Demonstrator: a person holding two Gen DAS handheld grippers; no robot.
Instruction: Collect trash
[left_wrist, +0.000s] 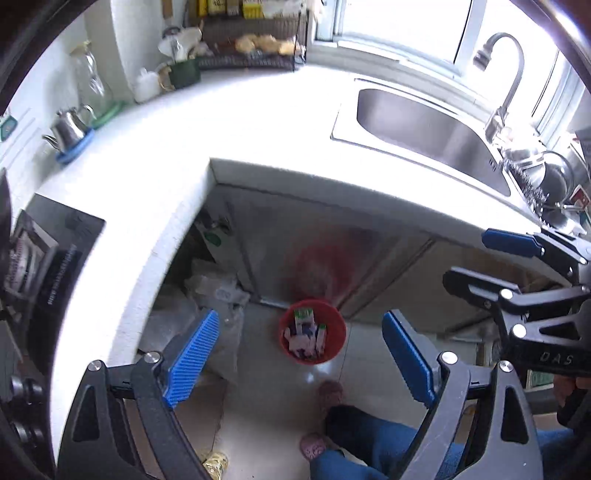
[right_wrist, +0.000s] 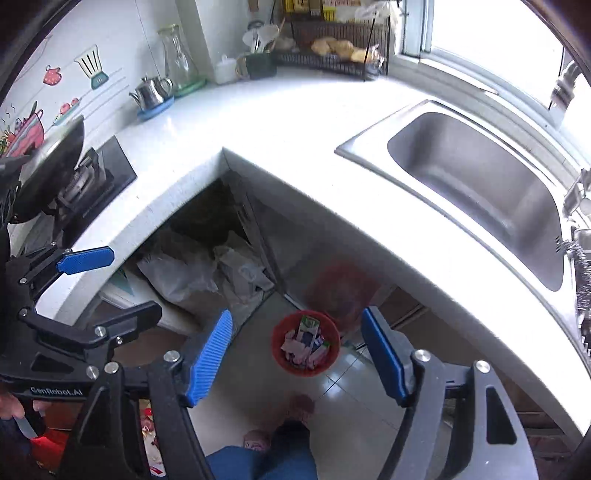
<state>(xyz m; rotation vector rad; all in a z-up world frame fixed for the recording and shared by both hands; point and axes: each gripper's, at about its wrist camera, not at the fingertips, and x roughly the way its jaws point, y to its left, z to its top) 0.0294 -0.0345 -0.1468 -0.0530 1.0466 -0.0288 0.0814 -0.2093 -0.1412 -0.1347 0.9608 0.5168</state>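
Left wrist view: my left gripper (left_wrist: 299, 365) and right gripper (right_wrist: 295, 358) both gape empty, high above the red bin (left_wrist: 312, 331) of trash below.

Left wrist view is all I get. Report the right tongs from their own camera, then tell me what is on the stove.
Observer: The right tongs stand open with nothing between the pads. The red bin shows through the gap, on the floor below.
Operator: Now the stove.
Observer: A dark wok sits over the burner, at the left end of the white counter.
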